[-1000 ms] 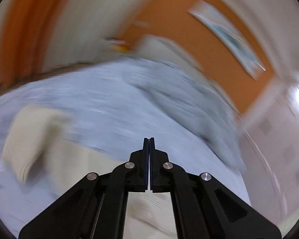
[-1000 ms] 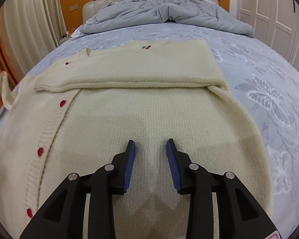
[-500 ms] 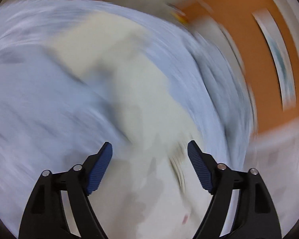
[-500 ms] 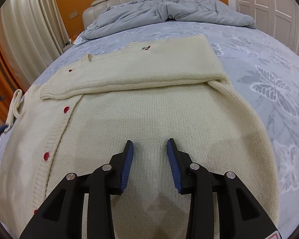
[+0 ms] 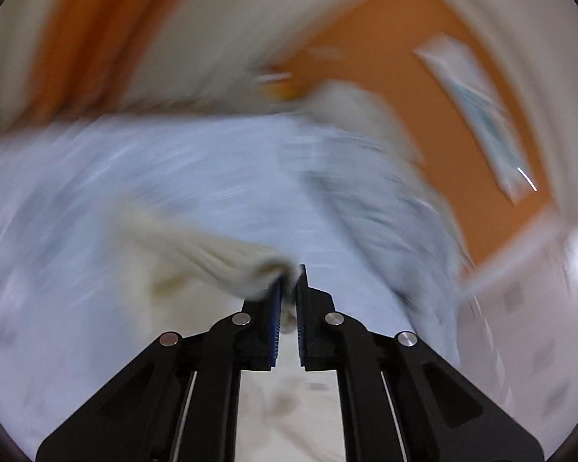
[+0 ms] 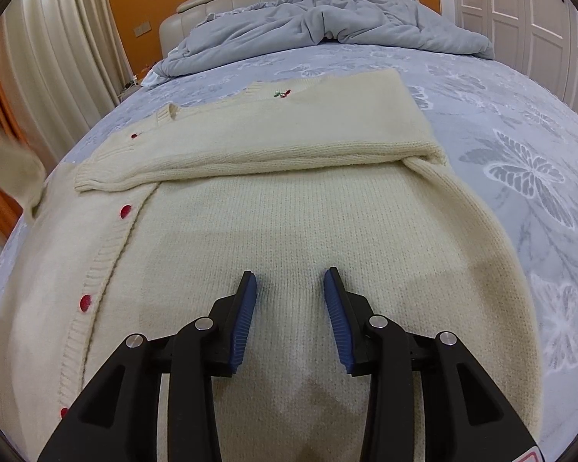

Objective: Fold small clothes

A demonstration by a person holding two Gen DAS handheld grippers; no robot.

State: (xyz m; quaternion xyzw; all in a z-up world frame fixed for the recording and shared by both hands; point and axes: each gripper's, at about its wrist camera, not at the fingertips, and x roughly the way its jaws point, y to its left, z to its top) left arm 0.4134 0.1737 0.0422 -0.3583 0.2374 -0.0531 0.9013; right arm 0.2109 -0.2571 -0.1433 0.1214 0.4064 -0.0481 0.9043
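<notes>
A cream knit cardigan (image 6: 289, 211) with red buttons (image 6: 125, 211) lies flat on the bed. One sleeve (image 6: 269, 150) is folded across its upper part. My right gripper (image 6: 291, 281) is open, its tips down on the cardigan's lower body with flat knit showing between the jaws. In the blurred left wrist view my left gripper (image 5: 289, 281) is shut on the cuff end of the other sleeve (image 5: 212, 254), which stretches away to the left. That raised sleeve (image 6: 15, 169) shows blurred at the left edge of the right wrist view.
The bed sheet (image 6: 520, 173) is pale blue with a butterfly pattern. A rumpled grey duvet (image 6: 327, 19) is piled by the headboard (image 6: 231, 0). Curtains (image 6: 38, 57) hang on the left, white wardrobe doors (image 6: 520, 7) stand on the right. A picture (image 5: 481, 115) hangs on the orange wall.
My left gripper opened wide over the sleeve, then closed on its cuff and swung up with it. The right gripper has stayed on the cardigan.
</notes>
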